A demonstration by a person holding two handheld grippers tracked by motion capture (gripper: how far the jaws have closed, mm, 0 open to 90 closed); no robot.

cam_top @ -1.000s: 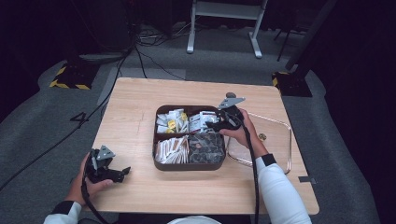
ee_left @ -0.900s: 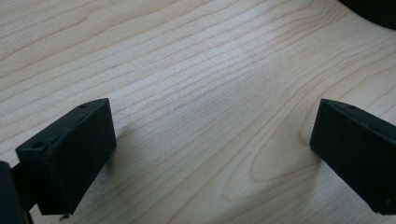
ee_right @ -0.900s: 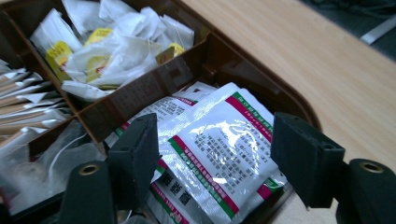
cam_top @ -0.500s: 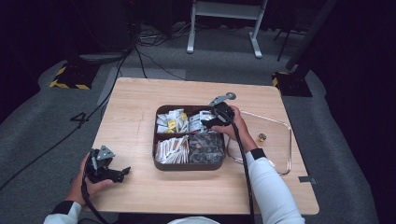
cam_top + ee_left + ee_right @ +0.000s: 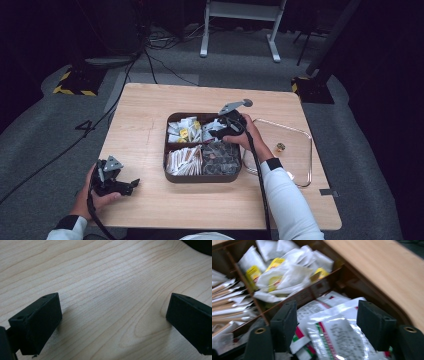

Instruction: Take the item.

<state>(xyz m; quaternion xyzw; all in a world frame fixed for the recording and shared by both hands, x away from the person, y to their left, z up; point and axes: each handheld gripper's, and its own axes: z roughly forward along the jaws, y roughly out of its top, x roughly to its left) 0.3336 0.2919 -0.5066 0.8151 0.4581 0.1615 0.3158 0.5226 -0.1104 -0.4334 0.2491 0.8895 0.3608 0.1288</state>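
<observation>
A brown divided tray (image 5: 170, 176) sits mid-table. Its far-right compartment holds white sachets with red and green print (image 5: 332, 332). My right gripper (image 5: 216, 130) hangs just over them, open, with a sachet lying between the jaws (image 5: 328, 315); nothing is pinched. The compartment beside it holds white and yellow sachets (image 5: 287, 272), and paper-wrapped sticks (image 5: 227, 300) lie in another. My left gripper (image 5: 125, 186) rests on the table at the near left, open (image 5: 112, 312) over bare wood.
A clear shallow tray (image 5: 300, 172) lies right of the brown one with a small brown object (image 5: 280, 147) in it. Dark packets (image 5: 220, 157) fill the brown tray's near-right compartment. Cables trail from both grippers toward the person.
My right gripper has moved left from the tray's right edge to over its far-right compartment. The left gripper has not moved.
</observation>
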